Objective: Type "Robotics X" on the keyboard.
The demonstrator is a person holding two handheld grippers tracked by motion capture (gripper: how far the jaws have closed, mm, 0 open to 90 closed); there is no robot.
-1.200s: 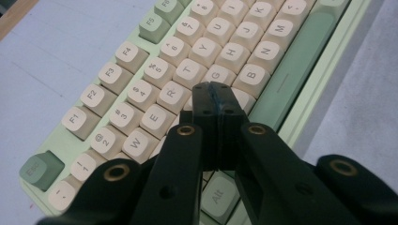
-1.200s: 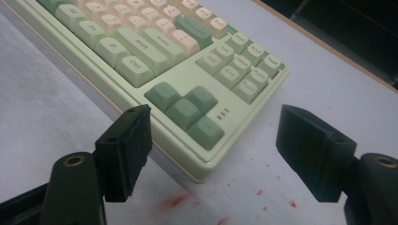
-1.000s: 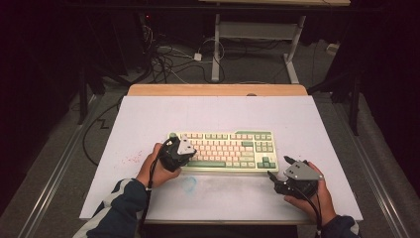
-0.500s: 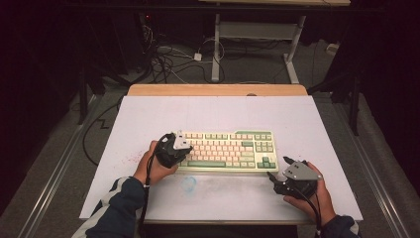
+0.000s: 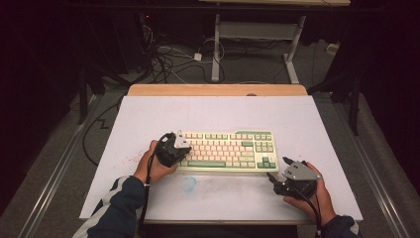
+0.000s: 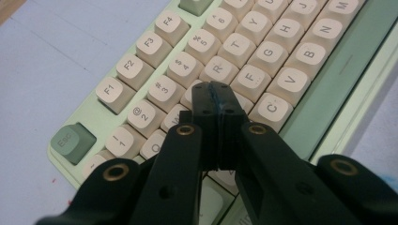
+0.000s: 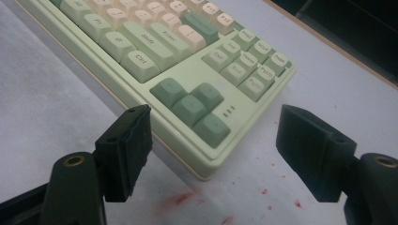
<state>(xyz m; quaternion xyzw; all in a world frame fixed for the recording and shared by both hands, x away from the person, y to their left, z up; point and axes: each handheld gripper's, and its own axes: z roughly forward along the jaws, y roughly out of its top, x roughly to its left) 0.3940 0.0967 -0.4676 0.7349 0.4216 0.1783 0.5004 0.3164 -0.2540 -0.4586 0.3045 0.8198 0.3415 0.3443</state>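
Hovering over keyboard (image 6: 263, 61), shut left claw (image 6: 216, 96)

Keyboard (image 6: 263, 61): my left gripper (image 6: 217, 101) view cuts off its right half, and the closed jaws cover keys near W and D. My right gripper (image 7: 213, 140) view crops its left end; far legends blur. High view: legends unreadable.
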